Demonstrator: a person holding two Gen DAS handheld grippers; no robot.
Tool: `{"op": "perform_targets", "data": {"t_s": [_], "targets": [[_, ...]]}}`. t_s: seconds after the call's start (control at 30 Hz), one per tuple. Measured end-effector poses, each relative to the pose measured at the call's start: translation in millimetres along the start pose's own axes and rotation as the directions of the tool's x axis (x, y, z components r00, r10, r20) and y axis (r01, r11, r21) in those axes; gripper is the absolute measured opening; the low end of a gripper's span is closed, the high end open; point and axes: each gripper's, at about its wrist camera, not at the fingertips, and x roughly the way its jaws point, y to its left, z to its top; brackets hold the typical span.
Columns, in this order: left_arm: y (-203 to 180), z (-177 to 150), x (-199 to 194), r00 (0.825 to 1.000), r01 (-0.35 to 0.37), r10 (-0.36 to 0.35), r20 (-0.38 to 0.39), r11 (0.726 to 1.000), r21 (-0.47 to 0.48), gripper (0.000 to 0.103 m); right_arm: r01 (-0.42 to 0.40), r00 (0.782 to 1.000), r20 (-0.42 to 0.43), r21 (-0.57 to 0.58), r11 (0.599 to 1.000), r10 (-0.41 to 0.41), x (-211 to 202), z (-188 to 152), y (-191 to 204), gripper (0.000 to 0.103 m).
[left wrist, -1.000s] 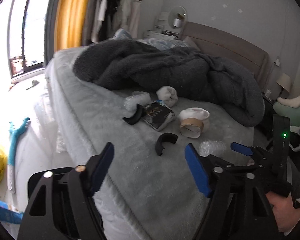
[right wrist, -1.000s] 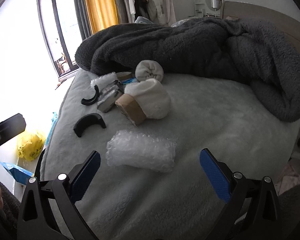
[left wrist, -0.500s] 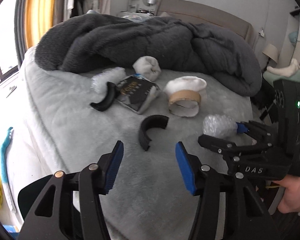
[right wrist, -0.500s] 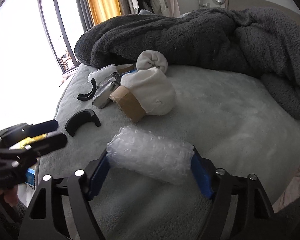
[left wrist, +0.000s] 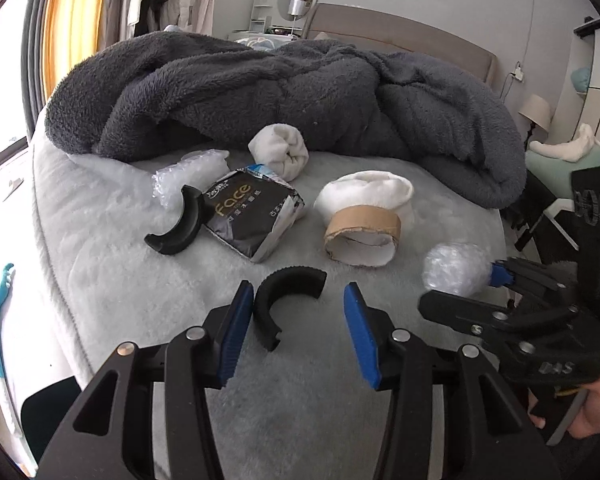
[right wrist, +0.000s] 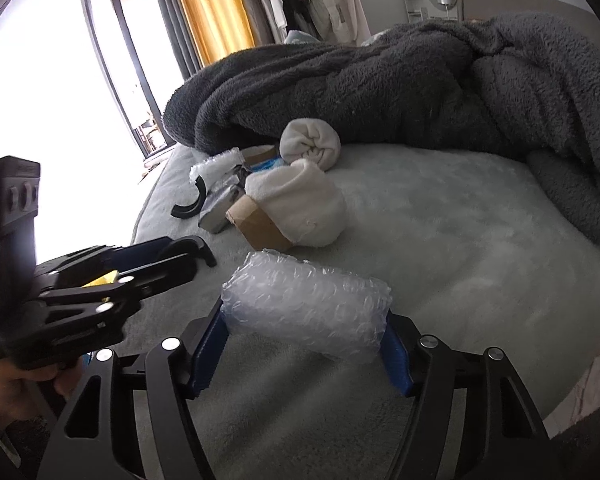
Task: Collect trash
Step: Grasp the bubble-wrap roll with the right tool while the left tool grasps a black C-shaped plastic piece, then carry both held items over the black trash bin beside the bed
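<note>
A black curved plastic piece (left wrist: 288, 292) lies on the grey bed (left wrist: 100, 264). My left gripper (left wrist: 298, 336) straddles it with its jaws closing. The left pad is at the piece's edge and the right pad stands clear of it. My right gripper (right wrist: 302, 356) has its blue pads pressed on the two ends of a bubble-wrap roll (right wrist: 308, 312), and its jaws are still closing. In the left wrist view that roll (left wrist: 452, 268) shows at the right, at the right gripper's tip.
Further back lie a second black curved piece (left wrist: 176, 228), a black tissue pack (left wrist: 252, 216), a cardboard ring (left wrist: 362, 236) under white cloth, a rolled white sock (left wrist: 280, 152) and loose bubble wrap (left wrist: 188, 172). A dark grey blanket (left wrist: 300, 92) is heaped behind.
My left gripper came forward and down over the near black curved piece while its jaws narrowed. The right jaws went from wide open to closed on the bubble-wrap roll.
</note>
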Motion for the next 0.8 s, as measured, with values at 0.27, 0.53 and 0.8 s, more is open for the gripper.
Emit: {"op": "perform_targets", "data": {"t_s": [0.27, 0.53, 0.8], "targets": [[2.8, 1.5, 12.1, 1.000, 0.016, -0.017, -0.023, 0.999, -0.034, 0.050, -0.005, 1.000, 0.014, -0.009, 1.000, 0.005, -10.0, 0.0, -0.7, 0.068], [5.8, -0.2, 13.5, 1.000, -0.012, 0.010, -0.025, 0.999, -0.045, 0.018, -0.007, 0.999, 0.036, -0.008, 1.000, 0.007, -21.7, 3.6, 3.3, 0.068], [18.1, 0.8, -0.3, 0.999, -0.035, 0.035, -0.001, 0.993, -0.109, 0.017, -0.021, 0.999, 0.026, -0.083, 0.996, 0.024, -23.9, 3.3, 30.0, 0.068]]}}
